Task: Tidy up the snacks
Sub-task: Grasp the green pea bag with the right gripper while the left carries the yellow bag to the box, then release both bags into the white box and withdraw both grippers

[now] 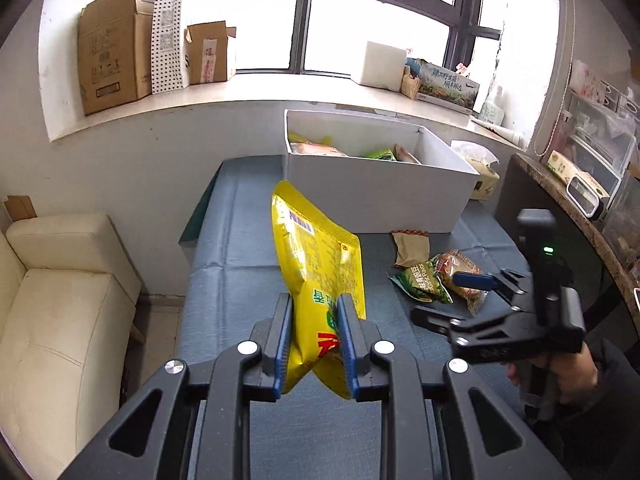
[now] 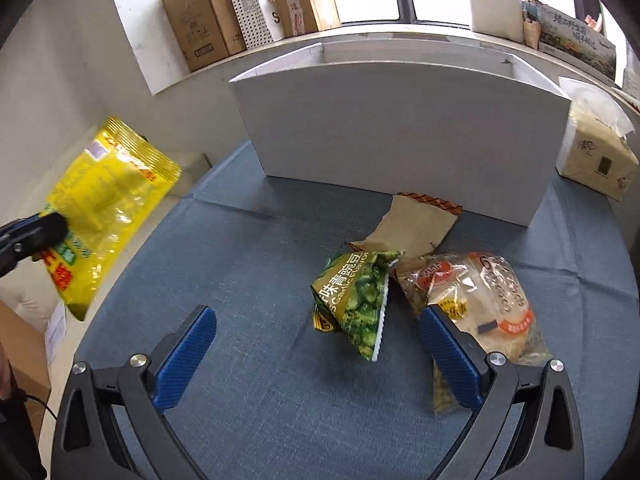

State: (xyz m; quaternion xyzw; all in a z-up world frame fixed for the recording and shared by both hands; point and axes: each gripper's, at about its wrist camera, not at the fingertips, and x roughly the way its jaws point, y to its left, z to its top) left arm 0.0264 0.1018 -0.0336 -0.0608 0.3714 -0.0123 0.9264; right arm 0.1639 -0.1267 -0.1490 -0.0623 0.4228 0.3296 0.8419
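Observation:
My left gripper [image 1: 316, 312] is shut on a yellow snack bag [image 1: 316, 264], which hangs lifted above the blue tablecloth [image 1: 232, 264]; the same yellow snack bag [image 2: 104, 200] shows at the left of the right wrist view. A white box [image 1: 380, 192] with several snacks inside stands at the table's far end. My right gripper [image 2: 320, 344] is open, low over the cloth. A green pea packet [image 2: 356, 296] lies just beyond its fingertips, with a clear pastry packet [image 2: 484, 296] by the right finger and a brown packet [image 2: 412, 228] behind. The right gripper [image 1: 452, 296] also appears in the left wrist view.
A white box wall [image 2: 400, 132] blocks the far side of the table. A tissue pack [image 2: 596, 156] sits at its right. Cardboard boxes [image 1: 116, 48] stand on the windowsill. A cream sofa [image 1: 60, 300] is left of the table, a cluttered shelf [image 1: 592, 160] right.

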